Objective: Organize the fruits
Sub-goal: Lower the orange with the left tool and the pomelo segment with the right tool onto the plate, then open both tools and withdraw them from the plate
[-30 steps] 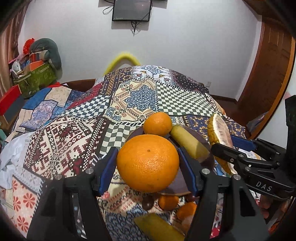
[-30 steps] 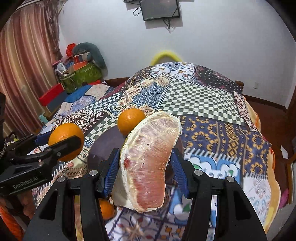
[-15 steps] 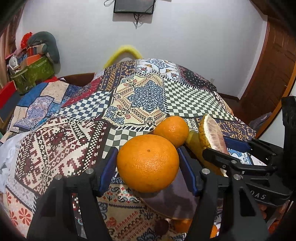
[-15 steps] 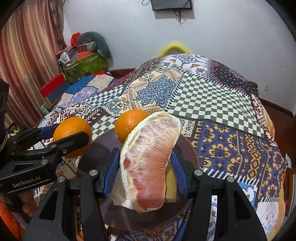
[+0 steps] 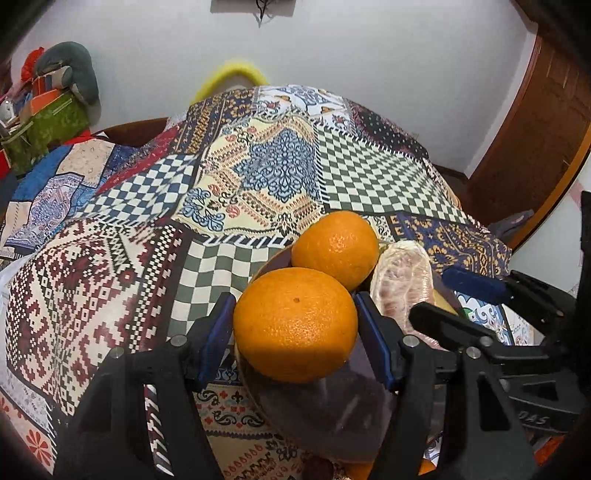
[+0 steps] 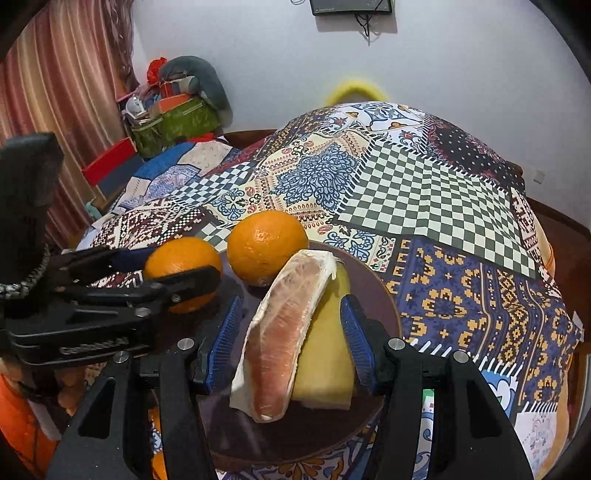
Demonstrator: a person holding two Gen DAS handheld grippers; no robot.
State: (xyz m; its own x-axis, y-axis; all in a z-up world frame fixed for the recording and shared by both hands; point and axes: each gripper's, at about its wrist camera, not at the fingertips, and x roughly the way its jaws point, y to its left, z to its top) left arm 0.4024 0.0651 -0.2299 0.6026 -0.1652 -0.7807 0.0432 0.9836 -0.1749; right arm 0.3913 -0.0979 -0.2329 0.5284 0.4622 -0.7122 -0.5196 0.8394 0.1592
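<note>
Up close, the left gripper point(image 5: 295, 325) pinches a large orange point(image 5: 295, 323) between its blue pads point(image 5: 216, 334), one pad pressed to each side of the fruit. The orange hangs over the near left part of a dark brown plate point(image 5: 332, 417), which rests on a patchwork quilt point(image 5: 258, 177) covering the bed. A second orange point(image 5: 335, 248) sits at the far edge of the plate, just behind the held one; whether the two touch cannot be told.

From the right wrist view, the right gripper point(image 6: 291, 343) is spread, its fingers point(image 6: 354, 343) standing clear on either side of a pomelo wedge point(image 6: 284, 339). The wedge lies on the plate point(image 6: 376, 291), pink flesh up, leaning against a pale yellow piece of fruit point(image 6: 328, 339) just to its right. The far tip of the wedge comes close to the second orange point(image 6: 266, 246). The left gripper point(image 6: 181, 277) shows at the left of this view with its orange point(image 6: 183, 258) between the fingers, beside the second orange and just above the plate's left rim.

Below the plate's near edge, bits of more orange fruit point(image 6: 159, 465) peek out, mostly hidden. A screen point(image 6: 351, 6) hangs on the white wall beyond the bed, and a pile of bags and boxes point(image 6: 173, 107) stands by a striped curtain point(image 6: 62, 92).
</note>
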